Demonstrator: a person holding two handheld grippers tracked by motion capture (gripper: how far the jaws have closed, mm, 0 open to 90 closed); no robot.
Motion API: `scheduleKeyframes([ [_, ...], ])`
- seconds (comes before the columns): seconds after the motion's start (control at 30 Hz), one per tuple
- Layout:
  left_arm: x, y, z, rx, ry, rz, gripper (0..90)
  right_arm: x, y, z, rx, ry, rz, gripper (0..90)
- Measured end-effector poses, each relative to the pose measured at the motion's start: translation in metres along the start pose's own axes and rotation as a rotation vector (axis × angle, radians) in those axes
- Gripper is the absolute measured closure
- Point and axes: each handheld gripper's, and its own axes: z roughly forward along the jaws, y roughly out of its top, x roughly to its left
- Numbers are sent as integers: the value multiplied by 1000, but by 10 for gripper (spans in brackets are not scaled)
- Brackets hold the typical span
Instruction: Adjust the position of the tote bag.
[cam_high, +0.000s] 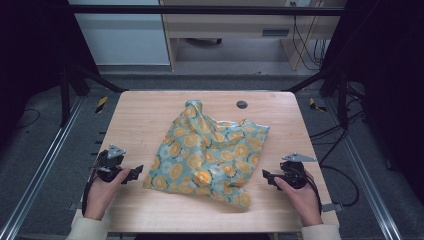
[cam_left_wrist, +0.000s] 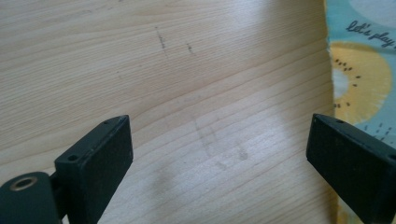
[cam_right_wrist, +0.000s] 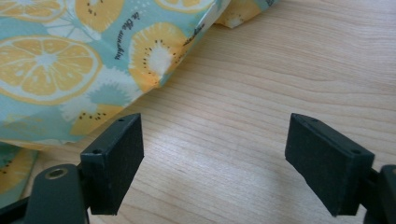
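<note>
A crumpled teal cloth printed with yellow-orange citrus and kiwi slices lies in the middle of the pale wooden desk, bunched into loose folds, with one corner pushed up into a peak toward the far edge and another corner trailing toward the near edge. In the gripper views the print shows large orange slices, kiwi halves with dark seeds and small lines of dark script on the teal ground. A small dark round hole sits in the desk beyond the cloth. The left claw is held in the person's left hand near the desk's left edge, pointing inward at the cloth's near-left border and just beside it; its jaws stand wide apart, released, over bare wood, with the cloth's edge by the right-side jaw in the left gripper view. The right claw is held in the right hand near the right edge, pointing inward at the cloth's right side; its jaws are likewise spread and grip nothing, the cloth lying just beyond them in the right gripper view.
</note>
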Motion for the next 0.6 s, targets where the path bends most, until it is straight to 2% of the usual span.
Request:
scheduleKeyframes([
  [0.07, -4, 1, -1, 0, -13, 20, 73, 1, 1, 0, 3, 9, -4, 199],
  [0.13, -6, 2, -2, -8, -18, 22, 73, 2, 2, -1, 0, 16, -1, 205],
  [0.17, -9, 4, -3, -26, -39, 17, 72, 3, 3, -2, -5, 21, -1, 204],
  [0.23, -13, 7, -3, -41, -52, 13, 73, 4, 6, -3, -13, 29, -2, 206],
  [0.3, -18, 15, -3, -48, -62, 49, 74, 5, 12, -4, -15, 37, -18, 224],
  [0.4, -21, 37, -2, -60, -64, 88, 76, 5, 26, -1, -11, 46, -49, 241],
  [0.6, -23, 91, 8, -65, -61, 151, 84, 2, 66, 11, -23, 78, -53, 264],
])
